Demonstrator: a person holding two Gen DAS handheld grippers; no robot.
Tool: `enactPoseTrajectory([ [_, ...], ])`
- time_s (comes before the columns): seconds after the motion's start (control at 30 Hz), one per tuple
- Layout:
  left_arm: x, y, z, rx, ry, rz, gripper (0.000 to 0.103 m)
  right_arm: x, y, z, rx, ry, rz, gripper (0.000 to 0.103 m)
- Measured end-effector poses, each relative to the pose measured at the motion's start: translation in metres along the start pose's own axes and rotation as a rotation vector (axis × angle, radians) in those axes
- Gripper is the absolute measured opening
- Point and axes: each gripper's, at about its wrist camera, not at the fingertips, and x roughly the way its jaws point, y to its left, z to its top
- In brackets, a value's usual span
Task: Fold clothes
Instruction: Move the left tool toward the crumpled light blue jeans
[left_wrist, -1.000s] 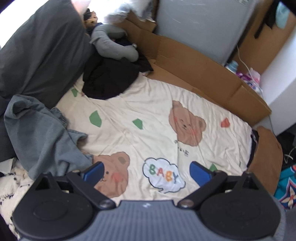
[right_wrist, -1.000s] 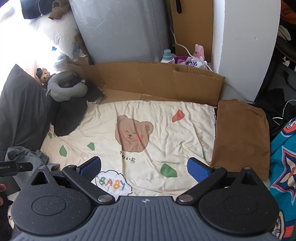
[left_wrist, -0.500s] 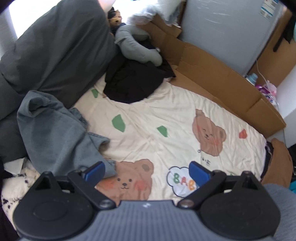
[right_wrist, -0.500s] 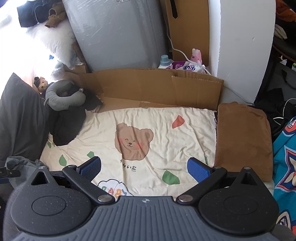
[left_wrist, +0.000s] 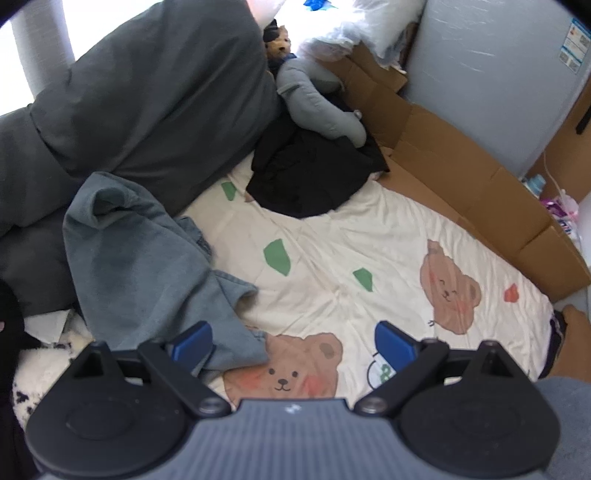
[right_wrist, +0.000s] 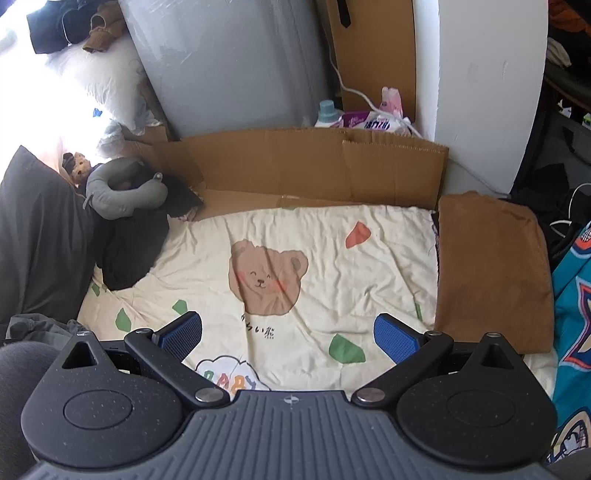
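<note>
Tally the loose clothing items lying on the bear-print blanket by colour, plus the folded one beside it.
Blue-grey garment, crumpled: 1
Black garment, crumpled: 1
Brown folded item, beside the blanket: 1
Total: 3
Both the left gripper and right gripper are open and empty.

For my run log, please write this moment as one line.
left tool: open, near blue-grey garment | right tool: open, over bear blanket | nothing held

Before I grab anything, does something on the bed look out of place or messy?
Yes. A blue-grey garment lies crumpled at the left edge of the bear blanket, partly up the dark cushions. A black garment is heaped at the far corner. Nothing looks spilled or damaged.
</note>
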Motion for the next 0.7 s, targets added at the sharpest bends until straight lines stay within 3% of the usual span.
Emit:
enactPoseTrajectory([
  [0.27, 0.002, 0.016, 0.0, -0.082, 0.001, -0.05, 0.097, 0.017, 0.01, -0.003, -0.001, 0.038, -0.002, 0.102],
  [0.4, -0.004, 0.029, 0.003, -0.056, -0.012, 0.013, 0.097, 0.023, 0.019, -0.002, -0.015, 0.045, 0.008, 0.102],
  [0.57, -0.01, 0.065, 0.007, -0.161, -0.014, 0.006, 0.097, 0.035, 0.03, -0.003, -0.021, 0.066, 0.028, 0.102],
  [0.7, -0.021, 0.073, 0.009, -0.174, -0.031, 0.031, 0.097, 0.044, 0.047, -0.005, -0.051, 0.084, 0.053, 0.102],
])
